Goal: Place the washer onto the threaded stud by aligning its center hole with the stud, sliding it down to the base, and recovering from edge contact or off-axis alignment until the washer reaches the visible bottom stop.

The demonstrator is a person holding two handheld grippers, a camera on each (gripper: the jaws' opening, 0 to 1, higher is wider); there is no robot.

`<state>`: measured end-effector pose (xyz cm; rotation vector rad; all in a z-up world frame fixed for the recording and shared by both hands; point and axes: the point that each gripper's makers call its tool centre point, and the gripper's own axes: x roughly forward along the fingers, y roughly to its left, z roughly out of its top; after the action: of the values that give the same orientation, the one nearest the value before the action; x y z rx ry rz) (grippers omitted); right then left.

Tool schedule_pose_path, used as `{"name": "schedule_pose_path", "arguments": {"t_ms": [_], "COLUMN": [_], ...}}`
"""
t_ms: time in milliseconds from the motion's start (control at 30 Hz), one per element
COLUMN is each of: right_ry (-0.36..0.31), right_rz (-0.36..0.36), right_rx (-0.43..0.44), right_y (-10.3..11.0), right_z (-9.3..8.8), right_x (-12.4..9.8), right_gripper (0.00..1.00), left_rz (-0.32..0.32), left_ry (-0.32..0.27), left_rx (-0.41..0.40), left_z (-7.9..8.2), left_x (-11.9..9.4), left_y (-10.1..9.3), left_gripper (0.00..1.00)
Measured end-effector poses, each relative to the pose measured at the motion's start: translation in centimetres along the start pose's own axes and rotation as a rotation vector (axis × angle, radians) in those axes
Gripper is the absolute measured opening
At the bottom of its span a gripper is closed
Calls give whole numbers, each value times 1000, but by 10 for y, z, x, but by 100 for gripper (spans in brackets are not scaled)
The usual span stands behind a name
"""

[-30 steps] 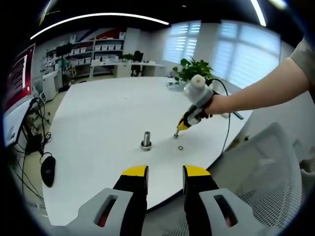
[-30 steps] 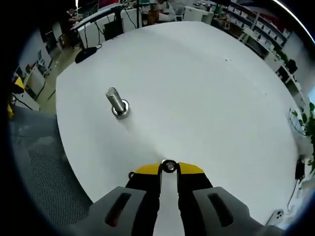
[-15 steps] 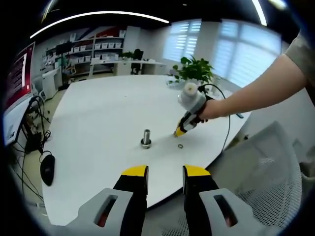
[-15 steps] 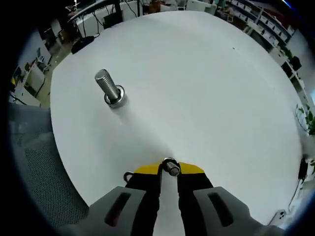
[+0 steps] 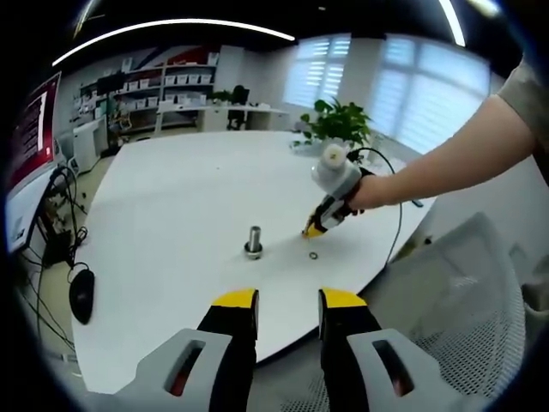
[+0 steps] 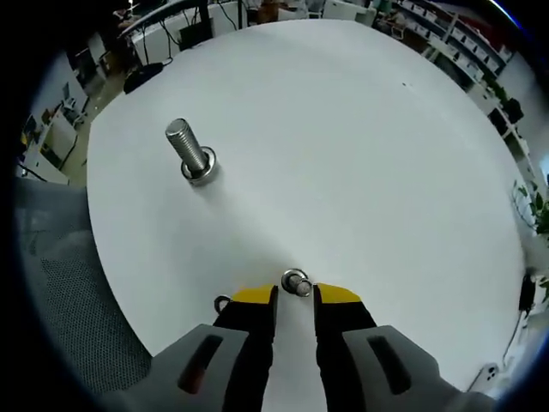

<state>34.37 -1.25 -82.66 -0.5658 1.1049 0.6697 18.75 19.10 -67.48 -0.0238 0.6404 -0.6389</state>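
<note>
- White round table [image 5: 189, 197], very large, under all the small parts; a grey mesh chair [image 5: 480, 292] at 4 o'clock in the left gripper view.
- Left gripper [image 5: 288, 302] at 6 o'clock of its own view, over the near table edge; jaws with a clear gap between the yellow tips, holding nothing.
- Right gripper [image 6: 294, 297] at 6 o'clock of its own view, jaws a little apart, gripping nothing; in the left gripper view seen at 2 o'clock, in a hand [image 5: 369, 190], tips pointed down to the table.
- Threaded stud [image 6: 190, 154] upright on the table, at 10 o'clock in the right gripper view, well apart from both grippers, with a ring at its base.
- Washer [image 6: 296, 282] lying on the table just in front of the right gripper tips, at 6 o'clock.
- 1 more small ring [image 6: 221, 302] on the table, just beside the left yellow tip of the right gripper.
</note>
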Motion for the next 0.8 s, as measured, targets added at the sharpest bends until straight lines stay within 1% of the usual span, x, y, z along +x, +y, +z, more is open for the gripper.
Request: {"name": "schedule_pose_path", "arguments": {"t_ms": [133,200,267,400,467,500,600,667,733,800], "right_ry": [8,11,11,1,5,7,1,8,6,26], "right_rz": [-6,2,8,45,60,72,100,114,127,126], "right_rx": [-10,23,36,53,42,34,28,8,-18,-41], "right_y": [-2,0,2,16,24,32,43,50,56,58], "right_z": [-5,-9,-12,-15,-16,-18,-18,-20,-20,-22], "right_x": [-5,-8,-8,-7,-7,-6,-3,-1,2,4], "right_gripper": [21,22,23,25,26,26,28,29,29,29], "left_rz": [-4,-2,3,11,11,8,4,9,16,20], "left_ry": [-2,-7,-13,-25,-24,-23,-25,-30,-38,-43], "left_rx": [4,2,-5,-13,-9,-7,-3,-3,-10,-12], "left_z": [1,1,2,4,4,4,4,5,6,7], "left_x": [0,0,-1,-2,-2,-2,-2,-2,-3,-3], "left_y": [-1,0,1,3,3,2,1,2,4,5], "left_gripper": [26,26,26,26,26,26,26,26,26,26]}}
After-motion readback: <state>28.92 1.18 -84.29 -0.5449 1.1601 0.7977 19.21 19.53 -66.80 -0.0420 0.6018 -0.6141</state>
